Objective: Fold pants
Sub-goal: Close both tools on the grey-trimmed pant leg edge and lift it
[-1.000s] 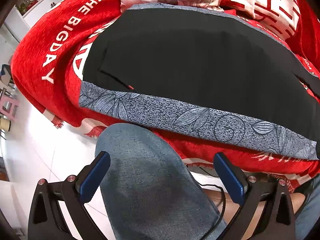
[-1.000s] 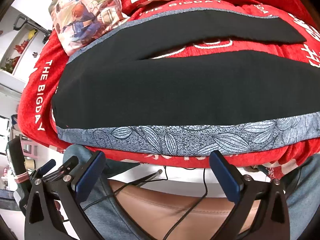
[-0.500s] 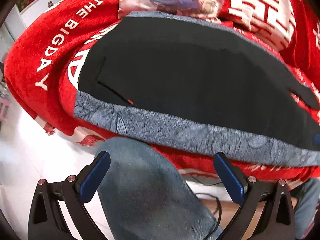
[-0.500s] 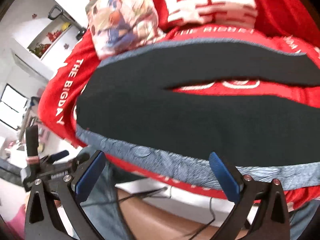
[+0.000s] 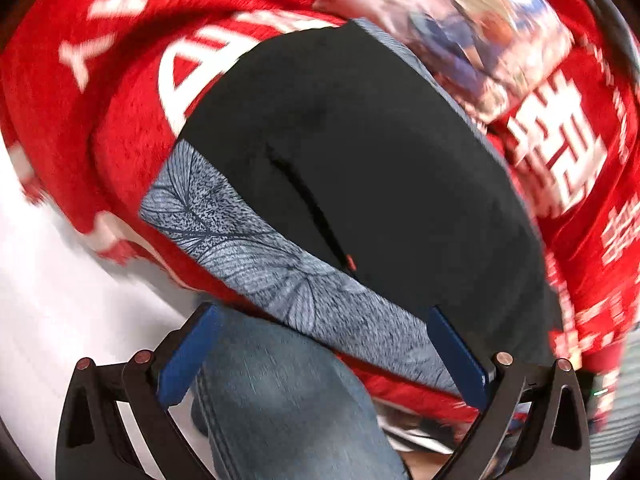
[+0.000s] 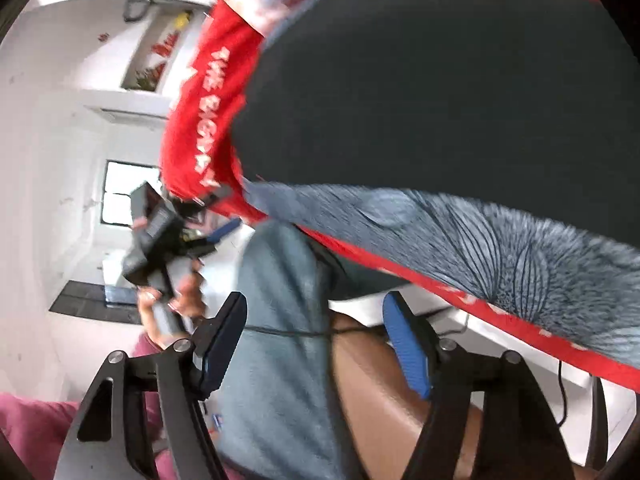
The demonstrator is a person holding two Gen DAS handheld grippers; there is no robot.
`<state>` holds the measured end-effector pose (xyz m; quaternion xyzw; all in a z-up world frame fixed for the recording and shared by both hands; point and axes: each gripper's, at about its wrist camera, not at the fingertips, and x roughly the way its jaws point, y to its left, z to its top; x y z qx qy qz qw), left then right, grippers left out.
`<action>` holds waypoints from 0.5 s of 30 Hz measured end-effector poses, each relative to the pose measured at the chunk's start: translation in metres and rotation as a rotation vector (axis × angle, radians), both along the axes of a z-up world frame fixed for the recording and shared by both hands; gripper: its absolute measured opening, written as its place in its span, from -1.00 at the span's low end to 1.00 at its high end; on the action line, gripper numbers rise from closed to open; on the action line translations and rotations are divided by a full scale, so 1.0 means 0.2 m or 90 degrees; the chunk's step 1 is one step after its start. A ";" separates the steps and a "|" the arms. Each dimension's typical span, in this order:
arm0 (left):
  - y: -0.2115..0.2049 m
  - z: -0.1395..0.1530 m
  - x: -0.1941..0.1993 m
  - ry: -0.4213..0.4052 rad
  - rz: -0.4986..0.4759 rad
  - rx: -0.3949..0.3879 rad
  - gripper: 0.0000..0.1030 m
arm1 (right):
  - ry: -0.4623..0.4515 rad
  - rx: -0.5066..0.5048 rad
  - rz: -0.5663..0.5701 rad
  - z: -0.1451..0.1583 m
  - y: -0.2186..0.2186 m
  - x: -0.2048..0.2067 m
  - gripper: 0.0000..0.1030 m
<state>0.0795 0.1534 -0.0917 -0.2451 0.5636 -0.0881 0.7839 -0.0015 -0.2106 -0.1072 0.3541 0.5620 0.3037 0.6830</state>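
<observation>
Pants (image 5: 380, 168) flat, blanket (image 5: 120, 128) under, prob. ungripped

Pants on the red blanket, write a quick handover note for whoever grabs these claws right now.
Left claw: open, empty, just short of the pants' grey leaf-print side stripe.
Right claw: open, empty, near the same stripe, not touching.
Black pants lie spread flat on the red blanket, a printed pillow beyond them.
Done: no fold visible.
Left: grasp the near edge and make every fold.
</observation>
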 end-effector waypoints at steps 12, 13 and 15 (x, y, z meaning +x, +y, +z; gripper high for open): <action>0.08 -0.27 0.15 0.048 -0.023 -0.088 1.00 | -0.049 0.020 -0.124 -0.06 -0.11 -0.02 0.34; 0.07 -0.28 0.16 0.050 -0.024 -0.088 1.00 | -0.060 0.026 -0.129 -0.03 -0.12 -0.03 0.34; 0.07 -0.30 0.16 0.050 -0.021 -0.102 1.00 | -0.065 0.030 -0.131 -0.03 -0.14 -0.01 0.34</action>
